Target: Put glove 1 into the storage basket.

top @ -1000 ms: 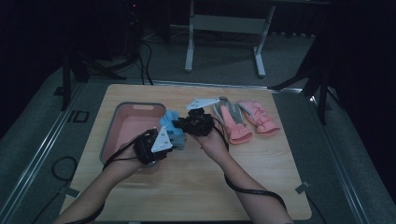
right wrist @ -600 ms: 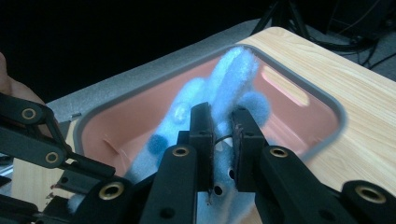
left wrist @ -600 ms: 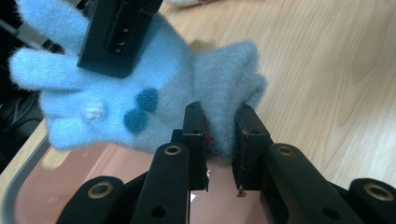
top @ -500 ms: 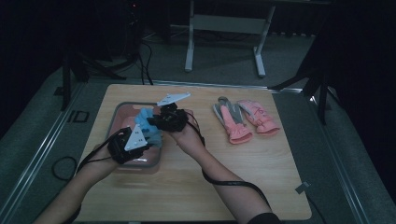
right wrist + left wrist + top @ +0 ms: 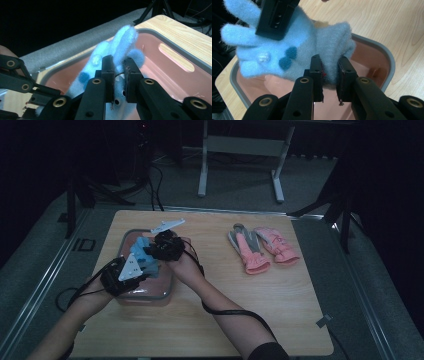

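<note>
both hand-held grippers have carried the blue glove [image 5: 142, 257] leftward over the pink tub [image 5: 167, 292].

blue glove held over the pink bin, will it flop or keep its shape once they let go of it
The blue glove looks like soft fleece, so it would probably flop and crumple. It bunches where the left hand-held gripper pinches it. It seems light and fuzzy, unlikely to slip from the right hand-held gripper, and should land in the pink bin without bouncing.

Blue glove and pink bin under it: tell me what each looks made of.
Fluffy light-blue glove: looks like soft fleece or brushed knit, matt, with fuzzy edges and darker blue dots. Pink rectangular bin with grey rim: probably moulded plastic, smooth, slightly glossy, with rounded corners and a cut-out handle slot.
</note>
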### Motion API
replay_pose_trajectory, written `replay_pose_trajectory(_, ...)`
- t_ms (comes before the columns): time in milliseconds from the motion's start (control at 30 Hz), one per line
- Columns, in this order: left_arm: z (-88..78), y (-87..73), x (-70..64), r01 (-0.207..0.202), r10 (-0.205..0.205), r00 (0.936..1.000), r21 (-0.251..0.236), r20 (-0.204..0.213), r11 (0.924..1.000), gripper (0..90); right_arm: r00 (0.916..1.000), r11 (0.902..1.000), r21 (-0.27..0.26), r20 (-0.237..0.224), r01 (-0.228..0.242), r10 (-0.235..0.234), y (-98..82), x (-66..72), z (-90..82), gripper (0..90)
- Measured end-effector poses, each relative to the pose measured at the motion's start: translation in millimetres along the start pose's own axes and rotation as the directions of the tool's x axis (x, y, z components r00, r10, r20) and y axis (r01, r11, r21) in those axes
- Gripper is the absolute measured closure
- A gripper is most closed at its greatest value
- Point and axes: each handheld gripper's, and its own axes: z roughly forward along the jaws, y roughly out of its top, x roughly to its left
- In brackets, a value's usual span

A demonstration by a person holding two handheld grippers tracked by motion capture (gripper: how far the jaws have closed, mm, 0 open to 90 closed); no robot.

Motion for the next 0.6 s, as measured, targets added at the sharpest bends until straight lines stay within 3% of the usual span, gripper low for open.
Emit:
replay_pose_trajectory(167,11.2,-3.7,4.3,0.024,-0.025,0.9995,0.027,0.020,0.9993,77.8,0.9992,0.9996,0.025,0.037,0.012,-0.013,-4.5,-2.8,9.3,81.2)
replay_pose_trajectory(467,37.8,-10.4,-4.4,0.045,-0.049,0.9977,0.078,0.047,0.9959,77.7,0.9983,0.9958,0.084,0.048,-0.036,0.032,-27.4,-15.4,28.4,81.2)
replay_pose_trajectory(600,47.9,-13.0,-7.2,0.059,-0.067,0.9956,0.116,0.065,0.9915,77.7,0.9978,0.9913,0.129,0.064,-0.027,0.018,-39.1,-21.0,34.5,80.9)
